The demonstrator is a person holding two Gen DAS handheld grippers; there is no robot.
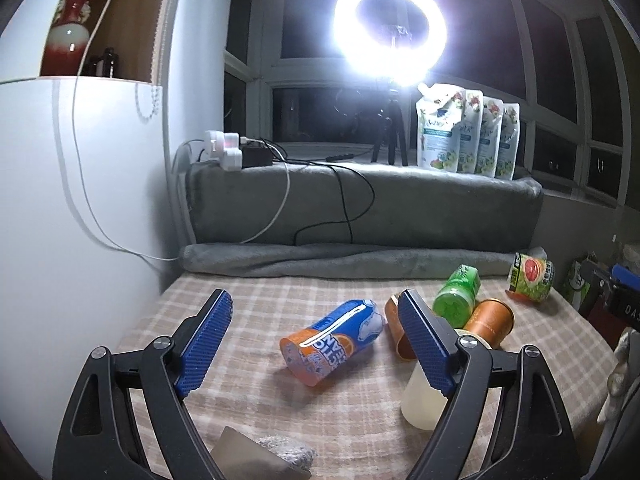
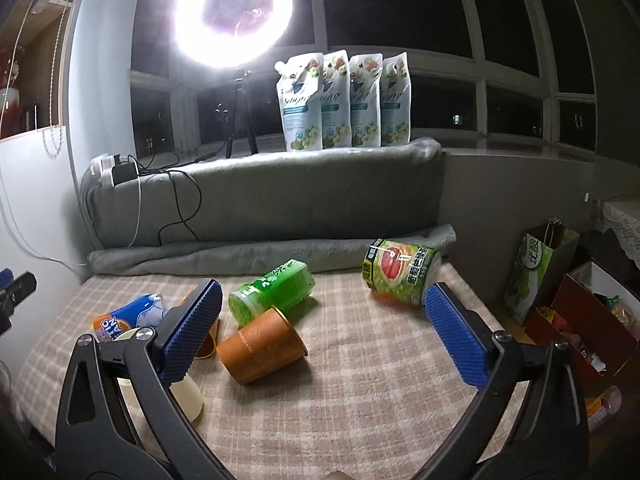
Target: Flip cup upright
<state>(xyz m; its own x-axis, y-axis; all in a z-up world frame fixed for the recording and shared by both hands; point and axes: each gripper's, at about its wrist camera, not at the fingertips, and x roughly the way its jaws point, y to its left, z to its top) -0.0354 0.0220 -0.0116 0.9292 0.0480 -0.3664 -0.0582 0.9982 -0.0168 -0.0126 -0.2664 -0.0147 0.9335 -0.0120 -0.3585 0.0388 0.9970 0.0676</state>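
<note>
Several cups lie on their sides on a checked cloth. A blue-and-orange cup [image 1: 334, 342] [image 2: 130, 316] lies just ahead of my left gripper [image 1: 316, 318], which is open and empty above the cloth. A copper cup [image 2: 262, 348] [image 1: 490, 322] lies ahead of my right gripper [image 2: 324, 320], also open and empty. A green cup [image 2: 272, 294] [image 1: 456, 296] lies behind it. A grapefruit-print cup [image 2: 400, 272] [image 1: 530, 278] lies at the far right. A cream cup [image 1: 424, 402] [image 2: 186, 396] and a second copper cup [image 1: 396, 330] are partly hidden behind fingers.
The checked cloth [image 2: 360, 392] covers the table. A grey blanket roll [image 2: 260, 256] and padded ledge run along the back, with cables, a ring light [image 1: 390, 34] and refill pouches [image 2: 344, 102]. Bags and boxes [image 2: 576, 320] stand off the right edge. A white cabinet [image 1: 80, 200] is left.
</note>
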